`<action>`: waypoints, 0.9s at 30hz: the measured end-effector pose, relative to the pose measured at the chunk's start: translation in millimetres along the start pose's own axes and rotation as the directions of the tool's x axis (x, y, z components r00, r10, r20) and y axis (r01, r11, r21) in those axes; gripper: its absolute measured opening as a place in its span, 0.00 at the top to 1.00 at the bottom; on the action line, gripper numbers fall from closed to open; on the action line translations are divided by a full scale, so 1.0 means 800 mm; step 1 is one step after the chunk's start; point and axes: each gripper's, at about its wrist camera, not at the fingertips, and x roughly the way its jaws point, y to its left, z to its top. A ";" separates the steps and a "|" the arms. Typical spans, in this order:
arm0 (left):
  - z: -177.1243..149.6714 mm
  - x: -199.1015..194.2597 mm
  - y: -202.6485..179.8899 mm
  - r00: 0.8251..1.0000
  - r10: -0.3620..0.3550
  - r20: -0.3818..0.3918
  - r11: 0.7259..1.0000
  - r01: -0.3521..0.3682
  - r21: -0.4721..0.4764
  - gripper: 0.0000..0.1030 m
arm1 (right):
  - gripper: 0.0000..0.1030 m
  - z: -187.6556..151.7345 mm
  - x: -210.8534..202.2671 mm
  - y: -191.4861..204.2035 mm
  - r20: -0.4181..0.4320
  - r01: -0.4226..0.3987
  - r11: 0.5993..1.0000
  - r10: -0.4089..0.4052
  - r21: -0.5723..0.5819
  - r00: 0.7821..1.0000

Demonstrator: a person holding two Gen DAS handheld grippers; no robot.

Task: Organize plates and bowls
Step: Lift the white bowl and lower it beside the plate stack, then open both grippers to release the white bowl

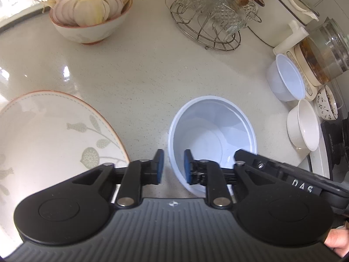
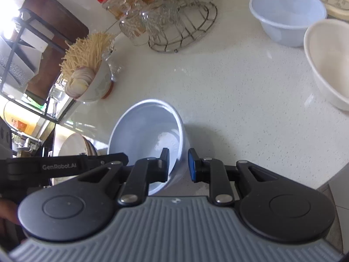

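Note:
A pale blue plastic bowl [image 1: 212,135] stands on the speckled counter, also in the right wrist view [image 2: 148,135]. My left gripper [image 1: 173,167] straddles its left rim, one finger inside, one outside, with a gap to the wall. My right gripper [image 2: 178,163] straddles the opposite rim the same way; it appears in the left view as a black body [image 1: 283,170]. A large patterned plate [image 1: 50,135] lies left of the bowl. A second blue bowl [image 1: 285,80] and a cream bowl [image 1: 303,128] sit at the right, also in the right wrist view [image 2: 285,15] [image 2: 329,63].
A bowl of garlic, onion and noodles [image 1: 89,15] stands at the back left. A wire rack of glass cups [image 1: 209,15] stands at the back. Jars and a cream appliance [image 1: 314,50] crowd the right edge. A small patterned dish [image 1: 327,102] sits by the cream bowl.

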 end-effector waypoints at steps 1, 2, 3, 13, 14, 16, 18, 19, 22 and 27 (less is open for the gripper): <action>0.000 -0.006 -0.003 1.000 0.012 0.012 1.000 -0.012 0.014 0.69 | 0.78 0.001 -0.005 0.002 0.024 0.012 1.000 -0.012 0.000 1.000; 0.000 -0.010 -0.004 1.000 0.016 0.022 1.000 -0.017 0.023 0.68 | 0.78 0.002 -0.010 0.003 0.045 0.019 1.000 -0.019 -0.002 0.999; 0.001 -0.015 -0.005 0.999 0.021 0.032 0.999 -0.022 0.030 0.65 | 0.78 0.003 -0.015 0.004 0.062 0.025 1.000 -0.025 -0.004 0.998; 0.008 -0.072 -0.026 0.993 -0.014 0.118 0.994 0.001 0.107 0.60 | 0.78 0.009 -0.064 0.031 0.216 0.118 0.990 -0.100 -0.074 0.971; 0.010 -0.079 -0.030 0.992 -0.025 0.125 0.993 0.010 0.117 0.60 | 0.75 0.010 -0.072 0.035 0.241 0.139 0.987 -0.115 -0.084 0.964; 0.012 -0.093 -0.042 0.988 -0.037 0.150 0.989 0.015 0.145 0.60 | 0.47 0.013 -0.089 0.038 0.298 0.153 0.984 -0.122 -0.086 0.947; 0.015 -0.107 -0.053 0.984 -0.046 0.175 0.984 0.014 0.178 0.60 | 0.31 0.015 -0.103 0.039 0.343 0.161 0.983 -0.123 -0.086 0.931; 0.016 -0.114 -0.058 0.981 -0.052 0.187 0.981 0.015 0.195 0.59 | 0.32 0.016 -0.109 0.041 0.356 0.177 0.980 -0.135 -0.090 0.925; 0.021 -0.134 -0.075 0.970 -0.068 0.232 0.968 0.008 0.252 0.52 | 0.31 0.017 -0.128 0.043 0.394 0.216 0.971 -0.161 -0.101 0.905; 0.028 -0.155 -0.101 0.951 -0.091 0.296 0.949 -0.007 0.316 0.38 | 0.15 0.017 -0.155 0.041 0.461 0.275 0.958 -0.209 -0.080 0.863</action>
